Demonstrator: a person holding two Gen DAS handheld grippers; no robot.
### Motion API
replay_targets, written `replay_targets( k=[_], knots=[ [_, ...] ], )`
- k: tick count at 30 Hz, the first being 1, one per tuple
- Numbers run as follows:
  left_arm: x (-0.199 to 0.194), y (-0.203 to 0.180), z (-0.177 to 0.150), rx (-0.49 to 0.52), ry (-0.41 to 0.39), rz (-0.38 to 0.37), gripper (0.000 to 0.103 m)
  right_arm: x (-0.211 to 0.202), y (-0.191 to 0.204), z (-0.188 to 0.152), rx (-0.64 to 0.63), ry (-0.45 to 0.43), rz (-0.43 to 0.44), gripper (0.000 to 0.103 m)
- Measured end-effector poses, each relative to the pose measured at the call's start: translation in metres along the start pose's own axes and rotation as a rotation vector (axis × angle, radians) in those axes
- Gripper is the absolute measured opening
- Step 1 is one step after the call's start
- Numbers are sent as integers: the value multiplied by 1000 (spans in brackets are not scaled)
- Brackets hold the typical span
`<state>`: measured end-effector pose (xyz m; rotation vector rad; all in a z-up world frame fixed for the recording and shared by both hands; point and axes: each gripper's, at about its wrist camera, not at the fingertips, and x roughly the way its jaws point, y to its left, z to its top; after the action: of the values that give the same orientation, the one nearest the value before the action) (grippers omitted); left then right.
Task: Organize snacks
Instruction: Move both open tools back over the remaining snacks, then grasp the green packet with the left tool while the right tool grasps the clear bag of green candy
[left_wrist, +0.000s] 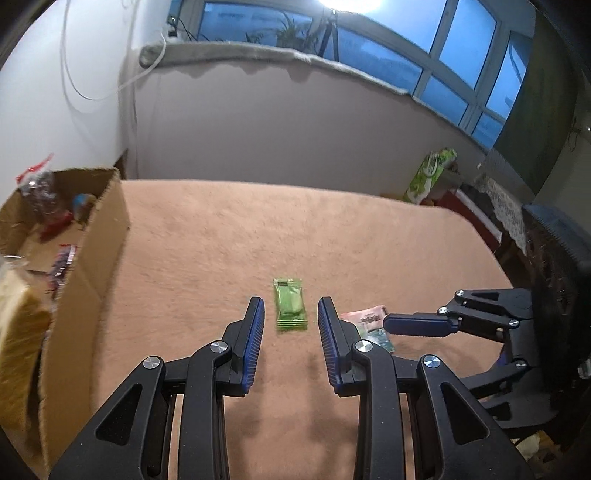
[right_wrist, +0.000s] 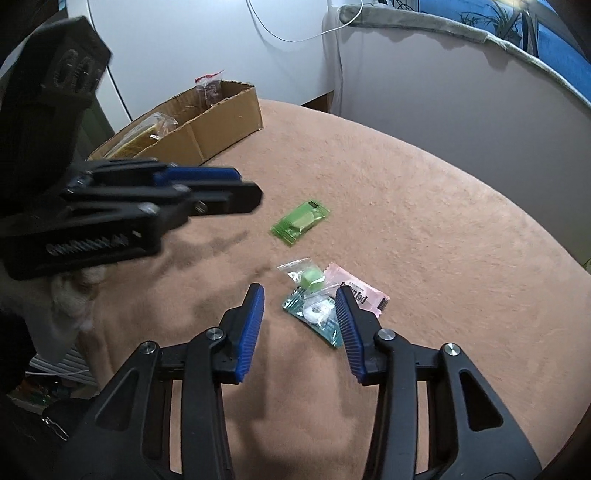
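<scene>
A green snack packet (left_wrist: 290, 309) lies flat on the tan blanket (left_wrist: 258, 229), just ahead of my open, empty left gripper (left_wrist: 290, 308); it also shows in the right wrist view (right_wrist: 300, 222). My right gripper (right_wrist: 300, 297) is open and empty, its tips around a small pile: a clear bag with a green cube (right_wrist: 308, 277), a teal packet with a white ring (right_wrist: 317, 314) and a pink packet (right_wrist: 364, 293). The pile (left_wrist: 369, 325) lies right of the left gripper. A cardboard box (left_wrist: 85, 266) at the left holds several snacks.
The box (right_wrist: 207, 122) stands at the far left of the blanket near a white wall. The left gripper (right_wrist: 207, 192) hovers left of the green packet. The right gripper (left_wrist: 417, 324) reaches in from the right. A dark chair (left_wrist: 554, 266) stands past the right edge.
</scene>
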<state>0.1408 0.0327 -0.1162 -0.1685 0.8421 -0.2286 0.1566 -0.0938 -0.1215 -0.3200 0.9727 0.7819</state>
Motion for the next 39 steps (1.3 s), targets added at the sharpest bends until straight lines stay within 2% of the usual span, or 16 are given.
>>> replay_targets(
  k=[5,7,12,18,23,25,28,39],
  knots=[
    [16,-2,2,21,38,-8,28,8,-3,3,11,8,8,41],
    [22,-5,2,36,53,-15,28,12,-4,3,17,10,19,35],
    [35,-8,6,61,88,-24,28,19,-5,6,20,9,15,34],
    [50,-9,7,103,127,28,28,24,-4,9,11,12,15,34],
    [50,-8,6,114,125,29,28,32,-2,15,7,8,9,34],
    [50,-8,6,131,123,51,21,34,0,16,3,9,8,34],
    [50,-10,8,149,119,63,20,38,1,19,-2,9,11,34],
    [43,13,6,84,105,58,19,49,7,29,-36,12,-5,34]
  ],
)
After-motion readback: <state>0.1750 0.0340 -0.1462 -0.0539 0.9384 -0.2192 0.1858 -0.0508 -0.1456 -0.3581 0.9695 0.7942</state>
